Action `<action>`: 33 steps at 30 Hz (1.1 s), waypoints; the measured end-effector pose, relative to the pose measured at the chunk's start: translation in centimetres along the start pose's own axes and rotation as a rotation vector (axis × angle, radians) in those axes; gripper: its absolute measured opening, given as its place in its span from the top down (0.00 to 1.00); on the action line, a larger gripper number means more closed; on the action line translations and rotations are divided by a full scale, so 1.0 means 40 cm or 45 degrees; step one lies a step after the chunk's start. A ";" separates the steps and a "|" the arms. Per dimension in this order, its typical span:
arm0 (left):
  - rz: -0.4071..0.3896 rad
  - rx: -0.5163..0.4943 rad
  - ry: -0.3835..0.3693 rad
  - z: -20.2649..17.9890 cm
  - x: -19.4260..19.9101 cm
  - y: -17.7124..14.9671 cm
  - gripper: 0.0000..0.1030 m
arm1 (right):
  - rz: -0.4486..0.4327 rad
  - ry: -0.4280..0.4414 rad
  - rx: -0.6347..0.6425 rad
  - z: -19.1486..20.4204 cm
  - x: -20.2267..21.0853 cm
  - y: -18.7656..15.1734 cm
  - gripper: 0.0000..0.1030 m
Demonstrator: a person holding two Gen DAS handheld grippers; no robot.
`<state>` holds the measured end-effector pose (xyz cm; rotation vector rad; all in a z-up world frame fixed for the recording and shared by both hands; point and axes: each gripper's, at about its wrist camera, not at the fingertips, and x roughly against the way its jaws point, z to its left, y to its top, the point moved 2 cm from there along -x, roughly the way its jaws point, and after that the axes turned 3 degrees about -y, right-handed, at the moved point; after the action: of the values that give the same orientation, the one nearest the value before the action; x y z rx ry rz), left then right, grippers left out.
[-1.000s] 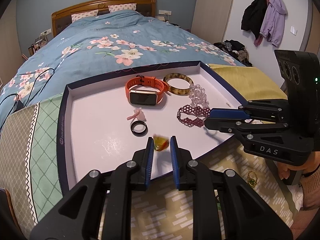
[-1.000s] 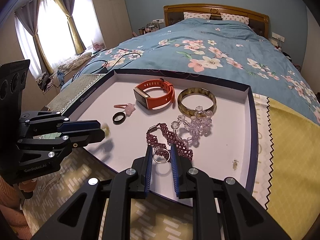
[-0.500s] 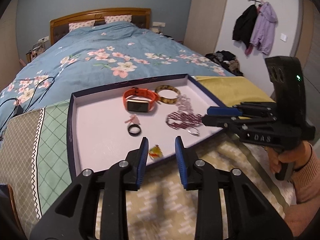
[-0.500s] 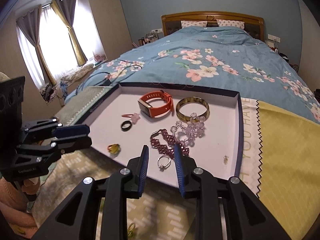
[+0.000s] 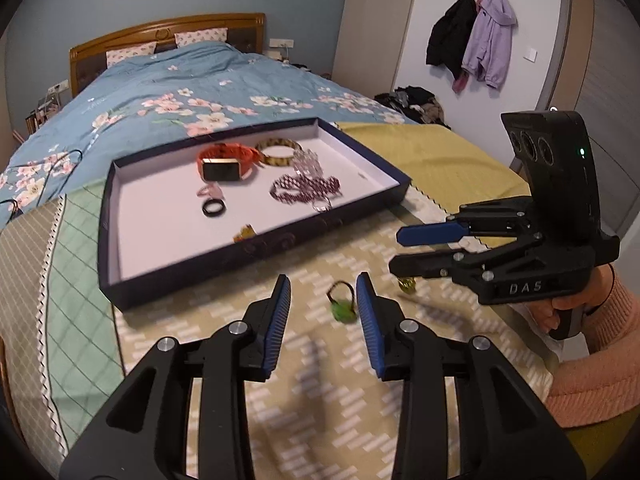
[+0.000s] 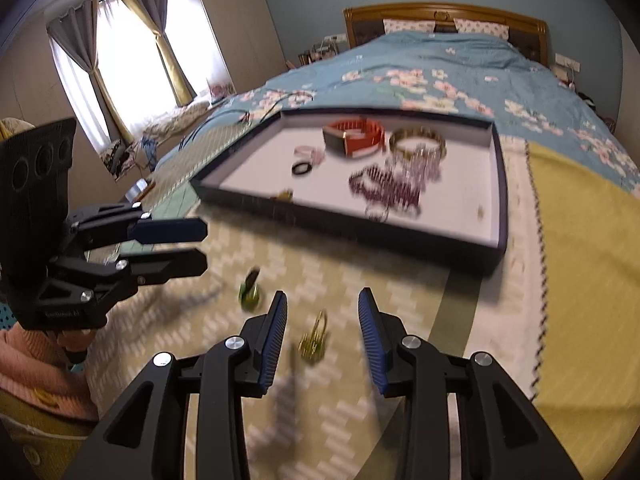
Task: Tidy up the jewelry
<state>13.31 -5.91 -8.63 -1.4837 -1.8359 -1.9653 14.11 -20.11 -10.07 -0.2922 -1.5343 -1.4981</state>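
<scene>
Two rings left out: a green-stone ring (image 5: 341, 304) and a gold ring (image 6: 314, 338) lie on the patterned cloth (image 5: 312, 392), both outside the tray (image 5: 105, 248).
Left gripper: the left gripper (image 5: 323, 312) is spread wide and holds nothing; the green-stone ring sits between its fingers, nearer the right one.
Right gripper: the right gripper (image 6: 322, 338) is likewise spread and empty, with the gold ring lying between its fingers.
Tray contents: an orange smartwatch (image 5: 224, 166), an amber bangle (image 5: 279, 151), a clear bead bracelet (image 5: 307, 163), a maroon bead bracelet (image 5: 306, 192), a black ring (image 5: 213, 208), a pink piece (image 5: 210, 191), a silver ring (image 5: 321, 206) and a small yellow-orange piece (image 5: 245, 232) by the near wall.
Step in hand: judging from the layout, each gripper is lining up on its own ring for pickup, with most jewelry already in the tray.
Next move: lower each gripper until the fingers straddle the ring at cloth level, then close gently; the rings are small and the cloth soft, so a shallow approach could pinch fabric or flick the ring away.
Uncertain: motion blur hides whether either ring stands upright or lies tilted.
</scene>
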 end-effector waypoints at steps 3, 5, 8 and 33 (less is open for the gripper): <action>0.031 0.005 -0.012 -0.008 -0.015 -0.014 0.64 | 0.021 -0.004 0.001 0.006 0.002 -0.021 0.66; 0.049 0.003 -0.013 -0.012 -0.026 -0.021 0.64 | 0.023 -0.006 0.002 0.009 0.005 -0.028 0.66; 0.081 0.007 -0.017 -0.018 -0.045 -0.029 0.64 | 0.024 -0.013 0.010 0.014 0.009 -0.034 0.66; 0.179 0.067 0.024 -0.010 -0.129 -0.016 0.82 | 0.046 -0.128 0.031 0.027 0.002 -0.043 0.89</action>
<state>15.44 -8.80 -12.43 -1.5285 -1.7107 -1.8466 12.36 -19.57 -10.93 -0.3840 -1.6170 -1.4550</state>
